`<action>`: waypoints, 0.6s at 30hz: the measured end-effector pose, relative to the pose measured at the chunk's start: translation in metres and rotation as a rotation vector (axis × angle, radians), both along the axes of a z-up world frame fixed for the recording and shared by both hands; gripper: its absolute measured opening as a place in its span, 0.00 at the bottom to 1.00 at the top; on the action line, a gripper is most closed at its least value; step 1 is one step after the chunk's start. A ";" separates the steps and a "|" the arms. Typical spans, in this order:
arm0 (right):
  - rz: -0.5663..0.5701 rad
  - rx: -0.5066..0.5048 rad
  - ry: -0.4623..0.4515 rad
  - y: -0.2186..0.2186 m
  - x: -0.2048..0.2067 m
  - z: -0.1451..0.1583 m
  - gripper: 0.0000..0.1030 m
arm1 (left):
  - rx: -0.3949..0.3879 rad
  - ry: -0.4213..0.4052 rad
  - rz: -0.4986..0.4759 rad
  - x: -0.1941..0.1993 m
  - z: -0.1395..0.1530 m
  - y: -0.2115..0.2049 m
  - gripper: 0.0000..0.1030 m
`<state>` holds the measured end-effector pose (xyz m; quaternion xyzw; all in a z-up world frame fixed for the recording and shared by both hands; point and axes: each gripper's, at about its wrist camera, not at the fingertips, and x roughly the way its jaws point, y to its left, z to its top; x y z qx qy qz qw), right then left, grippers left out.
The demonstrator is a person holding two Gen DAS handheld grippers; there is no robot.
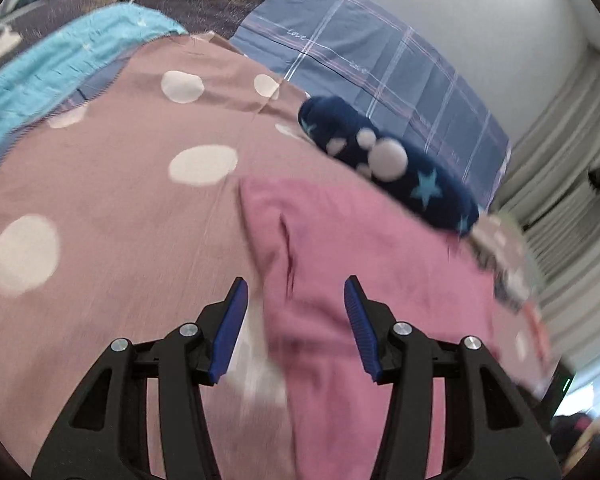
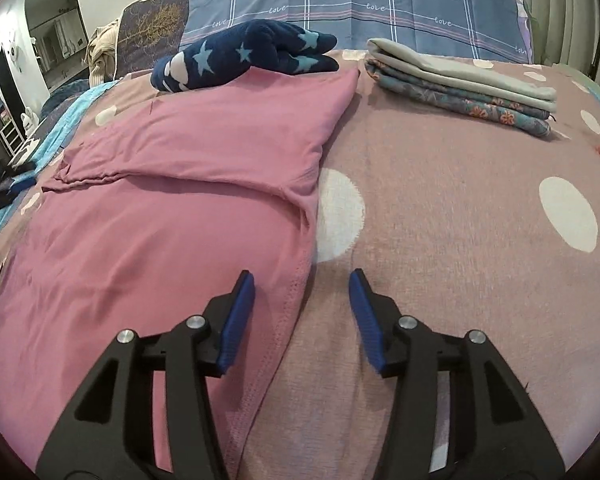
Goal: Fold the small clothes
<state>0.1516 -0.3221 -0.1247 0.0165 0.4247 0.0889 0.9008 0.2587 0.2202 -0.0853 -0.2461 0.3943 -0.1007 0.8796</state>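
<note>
Lying flat on a dotted mauve bedspread (image 2: 440, 200), a pink garment (image 2: 160, 200) fills the left half of the right wrist view, its hemmed edge between the released, empty fingers of the right gripper (image 2: 302, 280). At 11 o'clock sits a navy star-print bundle (image 2: 244, 56), at 1 o'clock a folded stack (image 2: 460, 88). The left gripper (image 1: 296, 286) hovers open over the pink garment (image 1: 360, 260).

Pink garment (image 2: 180, 184), plain. Bedspread (image 2: 460, 208): dusty mauve, white polka dots. Navy socks (image 2: 244, 56), light-blue stars, white spots. Folded stack (image 2: 460, 88): grey over teal floral with orange flowers. Pillow (image 2: 380, 0): blue-grey plaid. Gripper pads (image 2: 236, 320) blue.
</note>
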 end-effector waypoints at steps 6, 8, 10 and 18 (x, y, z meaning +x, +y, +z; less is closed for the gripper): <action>0.000 0.003 0.001 -0.001 0.000 0.000 0.50 | -0.038 0.093 0.018 0.085 -0.030 0.008 0.27; 0.001 0.000 0.001 -0.001 0.001 0.000 0.51 | -0.077 0.099 0.002 0.103 -0.036 0.008 0.02; 0.001 -0.003 -0.001 0.000 0.001 0.000 0.51 | -0.069 -0.011 -0.026 0.101 -0.017 0.003 0.02; 0.001 -0.020 -0.006 0.002 -0.001 -0.001 0.51 | 0.171 -0.025 -0.070 0.092 -0.031 0.004 0.10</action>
